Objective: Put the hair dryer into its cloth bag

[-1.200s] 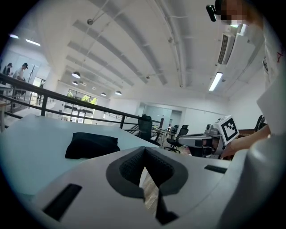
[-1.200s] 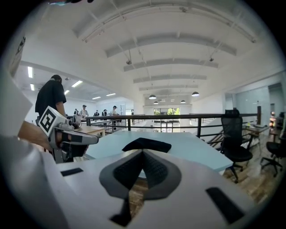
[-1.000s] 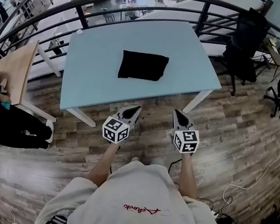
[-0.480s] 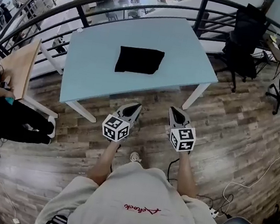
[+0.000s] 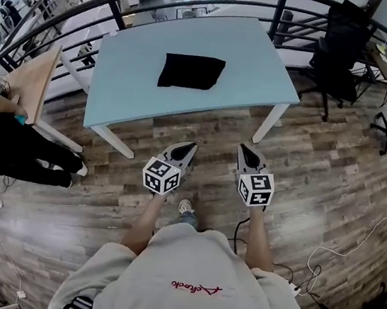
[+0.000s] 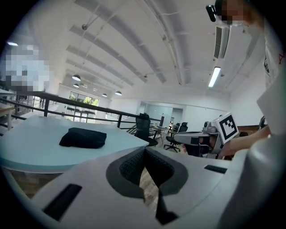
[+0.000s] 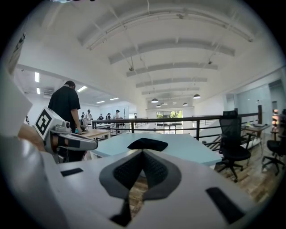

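Black cloth bag [image 5: 191, 72]: I can't tell if anything's inside, it's just a dark lump in every view. Person in black [image 5: 15, 152] is cut off by the head view's left edge. Hands are hidden behind the left gripper [image 5: 192, 146] and right gripper [image 5: 243, 148]. People [image 7: 108, 116] behind the railing [image 7: 178, 120] are too small to read.

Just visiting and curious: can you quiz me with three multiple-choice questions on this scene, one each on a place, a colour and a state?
1. Where is the black cloth bag? A floor; B table; C chair.
2. Tabletop colour? A light blue; B red; C black.
3. The left claw and right claw are? A open; B shut, empty; C gripping the bag.
B: the bag lies on the tabletop. A: the top looks pale blue. B: each gripper view shows jaws together, nothing between.
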A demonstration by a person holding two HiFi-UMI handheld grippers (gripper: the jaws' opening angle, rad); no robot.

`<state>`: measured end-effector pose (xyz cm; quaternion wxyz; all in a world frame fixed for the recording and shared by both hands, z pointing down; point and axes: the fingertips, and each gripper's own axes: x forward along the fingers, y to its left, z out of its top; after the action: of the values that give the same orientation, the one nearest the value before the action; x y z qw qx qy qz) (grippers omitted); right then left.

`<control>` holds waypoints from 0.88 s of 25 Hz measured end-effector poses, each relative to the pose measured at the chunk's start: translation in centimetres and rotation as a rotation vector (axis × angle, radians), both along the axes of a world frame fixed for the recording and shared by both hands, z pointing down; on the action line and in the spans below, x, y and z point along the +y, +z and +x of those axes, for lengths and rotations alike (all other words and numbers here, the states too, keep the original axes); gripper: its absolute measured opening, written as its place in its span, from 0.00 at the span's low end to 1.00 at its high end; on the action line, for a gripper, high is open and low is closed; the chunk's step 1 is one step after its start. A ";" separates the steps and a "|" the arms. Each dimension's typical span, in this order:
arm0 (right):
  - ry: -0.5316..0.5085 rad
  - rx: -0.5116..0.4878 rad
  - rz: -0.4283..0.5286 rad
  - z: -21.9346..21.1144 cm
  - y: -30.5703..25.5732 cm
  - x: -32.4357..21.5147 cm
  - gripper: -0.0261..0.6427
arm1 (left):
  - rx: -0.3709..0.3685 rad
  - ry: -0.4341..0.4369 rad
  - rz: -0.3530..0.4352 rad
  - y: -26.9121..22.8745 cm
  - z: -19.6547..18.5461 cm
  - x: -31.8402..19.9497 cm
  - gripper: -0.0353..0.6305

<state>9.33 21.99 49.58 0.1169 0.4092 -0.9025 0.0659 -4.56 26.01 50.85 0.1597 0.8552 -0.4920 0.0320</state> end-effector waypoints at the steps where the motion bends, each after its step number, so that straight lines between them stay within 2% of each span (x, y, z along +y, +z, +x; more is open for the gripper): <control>1: -0.002 -0.001 0.001 0.1 -0.1 0.1 0.06 | -0.004 -0.003 -0.001 0.0 0.1 0.2 0.06; 22: 0.031 0.022 -0.006 2.2 0.0 1.7 0.06 | -0.039 -0.031 0.022 -0.9 -0.2 1.4 0.06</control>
<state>11.53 23.71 49.61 0.1268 0.4237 -0.8945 0.0660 -4.81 27.42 49.97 0.1409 0.8485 -0.5085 0.0408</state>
